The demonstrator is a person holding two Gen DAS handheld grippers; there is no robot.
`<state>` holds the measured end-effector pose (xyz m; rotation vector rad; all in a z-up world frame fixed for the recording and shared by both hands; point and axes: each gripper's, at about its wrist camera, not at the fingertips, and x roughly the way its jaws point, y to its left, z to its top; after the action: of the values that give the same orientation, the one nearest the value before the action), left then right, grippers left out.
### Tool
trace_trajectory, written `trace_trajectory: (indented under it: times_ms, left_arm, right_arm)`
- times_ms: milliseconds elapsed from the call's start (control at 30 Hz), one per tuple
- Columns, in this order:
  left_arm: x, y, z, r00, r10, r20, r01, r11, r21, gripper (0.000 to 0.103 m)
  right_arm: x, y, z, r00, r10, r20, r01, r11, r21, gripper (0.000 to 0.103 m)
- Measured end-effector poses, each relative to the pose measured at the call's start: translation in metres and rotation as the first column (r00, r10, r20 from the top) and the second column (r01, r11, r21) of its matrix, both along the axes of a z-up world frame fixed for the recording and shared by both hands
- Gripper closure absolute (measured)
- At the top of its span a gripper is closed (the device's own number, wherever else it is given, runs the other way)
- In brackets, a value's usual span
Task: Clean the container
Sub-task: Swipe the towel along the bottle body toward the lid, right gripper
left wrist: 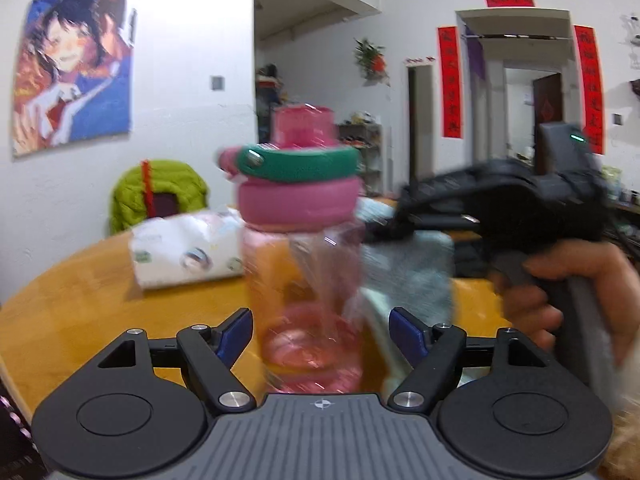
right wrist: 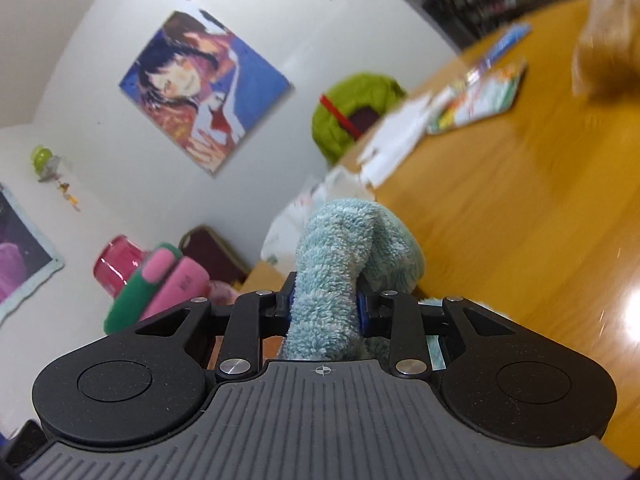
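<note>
From the left wrist view, the left gripper (left wrist: pixel 320 336) is standing with its blue-padded fingers (left wrist: pixel 236 334) spread apart on either side of a clear pink bottle (left wrist: pixel 308 280). Gaps are showing between the pads and the bottle's walls, so nothing is being squeezed. The bottle is standing upright at twelve o'clock from the gripper, over the wooden surface (left wrist: pixel 80 300), topped with a pink and green lid (left wrist: pixel 298 184). At three o'clock a hand (left wrist: pixel 576 292) is holding the right gripper's handle, with a grey-blue towel (left wrist: pixel 408 276) hanging just beside the bottle. A tissue pack (left wrist: pixel 184 252) is lying at ten o'clock.

From the right wrist view, the right gripper (right wrist: pixel 324 308) is clamping its fingers on the fluffy blue towel (right wrist: pixel 344 256), which is bulging out past the tips. The bottle's lid (right wrist: pixel 160 280) is showing at nine o'clock, tilted in this rolled view. Papers (right wrist: pixel 476 100) are lying on the surface (right wrist: pixel 520 220) at one o'clock.
</note>
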<state>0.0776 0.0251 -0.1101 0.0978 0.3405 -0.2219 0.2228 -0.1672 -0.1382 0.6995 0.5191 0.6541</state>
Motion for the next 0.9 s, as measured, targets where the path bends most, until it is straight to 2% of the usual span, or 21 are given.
trace_trajectory:
  times_ms: [100, 200, 300, 433, 533, 633, 733, 833, 900]
  left_arm:
    - [0.001, -0.009, -0.005, 1.000, 0.010, 0.004, -0.010, 0.999, 0.047, 0.027]
    - [0.004, -0.009, -0.004, 1.000, 0.023, -0.003, -0.023, 0.999, 0.035, 0.029]
    - [0.013, -0.005, -0.002, 0.999, 0.038, -0.010, -0.037, 0.999, 0.040, 0.028]
    - [0.032, 0.007, 0.000, 0.999, 0.042, -0.021, -0.041, 0.999, 0.029, 0.031]
    - [0.033, 0.011, -0.001, 0.999, 0.039, -0.020, -0.039, 0.999, 0.014, 0.031]
    - [0.030, 0.008, -0.004, 0.999, 0.039, -0.007, -0.039, 0.999, 0.037, 0.031]
    - [0.030, 0.010, -0.004, 0.999, 0.033, -0.003, -0.033, 0.999, 0.032, 0.032]
    - [0.029, 0.011, -0.004, 1.000, 0.026, 0.000, -0.026, 0.999, 0.028, 0.032]
    - [0.029, 0.011, -0.004, 1.000, 0.021, 0.001, -0.021, 0.999, 0.028, 0.032]
  right_arm:
    - [0.007, 0.002, -0.001, 0.998, 0.039, -0.039, -0.039, 0.999, 0.022, 0.072]
    - [0.007, 0.009, -0.004, 0.992, 0.103, -0.073, -0.101, 0.994, 0.031, 0.072]
    - [0.000, 0.008, -0.003, 0.993, 0.093, -0.075, -0.092, 0.996, 0.015, 0.072]
    - [-0.005, 0.005, -0.005, 0.989, 0.114, -0.097, -0.110, 0.993, 0.046, 0.072]
    - [-0.006, 0.012, -0.004, 0.985, 0.144, -0.100, -0.142, 0.990, 0.024, 0.072]
    - [-0.009, 0.018, -0.002, 0.987, 0.135, -0.092, -0.139, 0.990, -0.037, 0.072]
    - [-0.012, 0.018, -0.001, 0.990, 0.119, -0.081, -0.124, 0.991, -0.049, 0.074]
    - [-0.018, 0.009, 0.006, 0.996, 0.087, -0.014, -0.087, 0.996, 0.009, 0.078]
    - [-0.022, -0.004, 0.009, 0.995, 0.095, 0.043, -0.101, 0.981, 0.166, 0.080]
